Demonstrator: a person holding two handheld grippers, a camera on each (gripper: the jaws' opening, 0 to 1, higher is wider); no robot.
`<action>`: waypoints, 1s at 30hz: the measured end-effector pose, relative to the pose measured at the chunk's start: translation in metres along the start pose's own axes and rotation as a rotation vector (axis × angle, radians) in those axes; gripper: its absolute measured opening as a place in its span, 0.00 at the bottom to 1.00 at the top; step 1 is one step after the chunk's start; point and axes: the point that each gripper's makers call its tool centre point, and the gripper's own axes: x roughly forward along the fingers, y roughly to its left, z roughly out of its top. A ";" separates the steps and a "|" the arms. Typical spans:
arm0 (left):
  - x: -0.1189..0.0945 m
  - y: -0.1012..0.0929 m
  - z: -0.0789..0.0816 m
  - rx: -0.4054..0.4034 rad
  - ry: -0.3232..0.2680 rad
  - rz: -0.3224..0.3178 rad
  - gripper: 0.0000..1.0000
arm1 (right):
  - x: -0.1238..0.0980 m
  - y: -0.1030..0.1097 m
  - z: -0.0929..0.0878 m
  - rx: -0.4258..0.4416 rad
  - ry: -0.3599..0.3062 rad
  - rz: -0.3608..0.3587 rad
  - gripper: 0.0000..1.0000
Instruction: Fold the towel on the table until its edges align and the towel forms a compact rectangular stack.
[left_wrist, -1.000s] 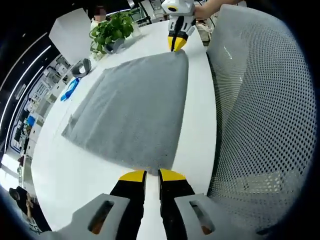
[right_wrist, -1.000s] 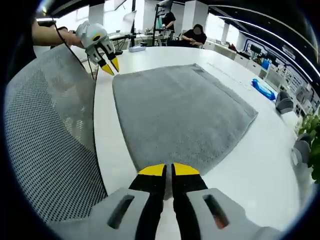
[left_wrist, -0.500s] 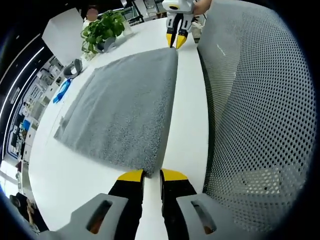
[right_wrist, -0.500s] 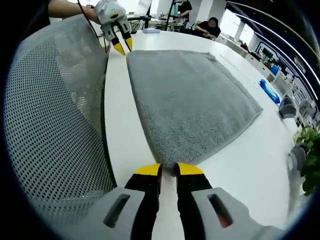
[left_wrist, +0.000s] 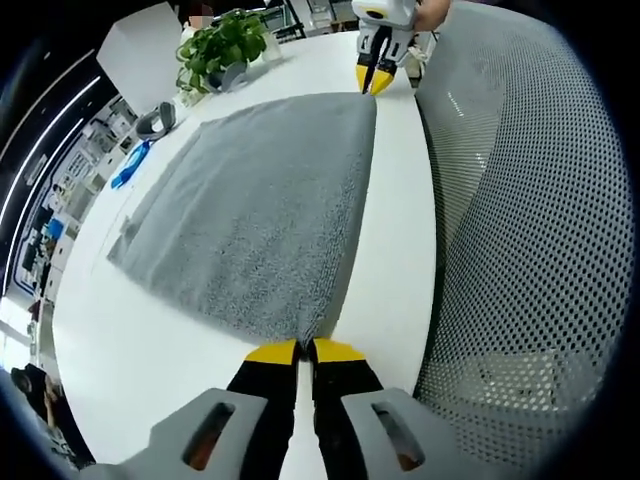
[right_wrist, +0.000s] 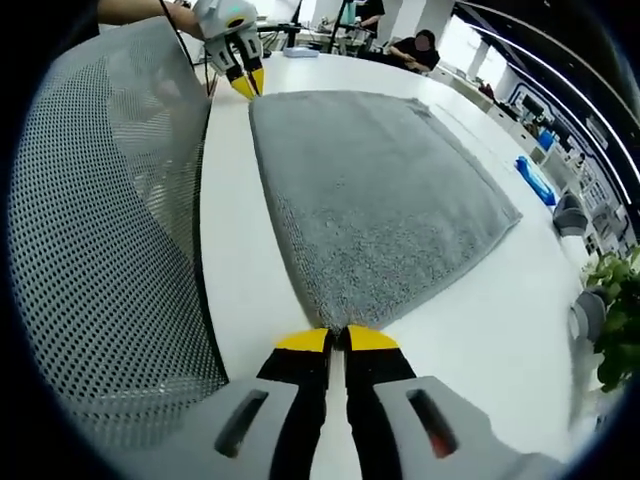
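A grey towel (left_wrist: 260, 210) lies spread flat on the white table (left_wrist: 130, 350). In the left gripper view, my left gripper (left_wrist: 303, 352) sits at the towel's near corner by the table edge, jaws pressed together on that corner. My right gripper (left_wrist: 374, 80) shows far off at the other corner of the same edge. In the right gripper view, my right gripper (right_wrist: 336, 340) is shut on the near corner of the towel (right_wrist: 380, 190). My left gripper (right_wrist: 247, 85) is at the far corner, held by a hand.
A mesh chair back (left_wrist: 520, 200) (right_wrist: 100, 200) stands close along the table edge beside both grippers. A potted plant (left_wrist: 220, 50), a white board (left_wrist: 140, 55) and a blue object (left_wrist: 130, 165) (right_wrist: 535, 180) sit beyond the towel. People sit in the background.
Both grippers have moved in onto the towel's corners and their jaws have closed from a narrow gap to pressed together on the cloth.
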 end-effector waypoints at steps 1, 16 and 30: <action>0.000 0.000 0.000 -0.013 -0.001 0.003 0.03 | 0.000 -0.001 0.000 0.018 -0.002 -0.008 0.01; -0.050 0.035 0.035 -0.227 -0.178 0.120 0.01 | -0.051 -0.032 0.043 0.282 -0.234 -0.144 0.00; -0.116 0.053 0.076 -0.299 -0.297 0.277 0.01 | -0.111 -0.056 0.078 0.308 -0.351 -0.288 0.00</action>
